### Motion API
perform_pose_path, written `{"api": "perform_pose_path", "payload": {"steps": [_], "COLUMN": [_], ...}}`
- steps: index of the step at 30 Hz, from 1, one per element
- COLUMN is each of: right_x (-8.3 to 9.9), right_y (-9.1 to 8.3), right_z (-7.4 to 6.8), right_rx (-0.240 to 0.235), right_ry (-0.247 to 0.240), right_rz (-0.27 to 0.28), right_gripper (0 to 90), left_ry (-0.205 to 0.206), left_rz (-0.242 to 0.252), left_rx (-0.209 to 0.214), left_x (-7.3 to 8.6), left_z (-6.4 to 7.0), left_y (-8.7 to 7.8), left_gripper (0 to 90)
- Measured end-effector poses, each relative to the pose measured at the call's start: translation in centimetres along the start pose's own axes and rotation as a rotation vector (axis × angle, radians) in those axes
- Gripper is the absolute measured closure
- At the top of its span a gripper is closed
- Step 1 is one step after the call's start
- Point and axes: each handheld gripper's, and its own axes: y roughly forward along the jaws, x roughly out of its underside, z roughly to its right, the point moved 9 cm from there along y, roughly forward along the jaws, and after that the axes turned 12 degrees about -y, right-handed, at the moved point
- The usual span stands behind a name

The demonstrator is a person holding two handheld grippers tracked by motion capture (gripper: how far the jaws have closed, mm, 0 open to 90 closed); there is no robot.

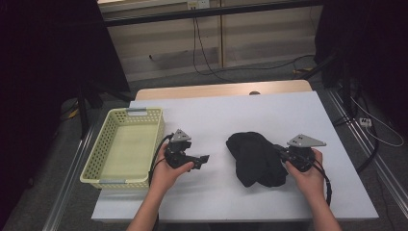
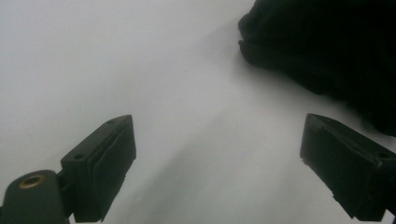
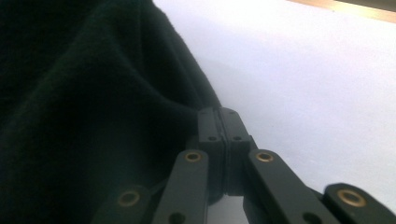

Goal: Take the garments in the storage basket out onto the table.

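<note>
A crumpled black cloth (image 1: 254, 159) lies on the white table (image 1: 240, 113), right of centre. My right gripper (image 1: 280, 153) is at the cloth's right edge. In the right gripper view its jaws (image 3: 219, 122) are pressed together with a fold of the black cloth (image 3: 84, 116) drawn in at their tips. My left gripper (image 1: 205, 160) is held low over bare table left of the cloth, pointing toward it. Its jaws (image 2: 219, 168) stand wide apart with nothing between them, and the black cloth (image 2: 327, 42) lies ahead at the upper right.
A pale yellow perforated basket (image 1: 96, 154) sits empty at the table's left edge, beside my left hand. Beyond the table's far wooden edge (image 1: 221, 89) are cables on the floor and dark stands on both sides.
</note>
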Motion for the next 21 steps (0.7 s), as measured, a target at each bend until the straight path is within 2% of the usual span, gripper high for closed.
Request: {"api": "perform_pose_path", "payload": {"steps": [5,9,15,21], "right_x": [0.1,0.7,1.0,1.4], "right_y": [0.1,0.2,0.2,0.2], "right_z": [0.1,0.5,0.6,1.1], "right_rx": [0.003,0.029,0.027,0.050], "right_ry": [0.005,0.009,0.017,0.044], "right_rz": [-0.003,-0.036,-0.043,-0.053], "right_gripper": [89.0,89.0,88.8,88.7], "left_ry": [-0.008,-0.003,-0.002,-0.007], "left_rz": [-0.005,-0.005,-0.004,-0.006], "left_rx": [0.003,0.003,0.002,0.000], "left_x": [0.1,0.0,0.1,0.1], "left_z": [0.0,0.0,0.0,0.0], "left_y": [0.0,0.0,0.0,0.0], "left_gripper": [10.8,10.8,10.8,10.8]}}
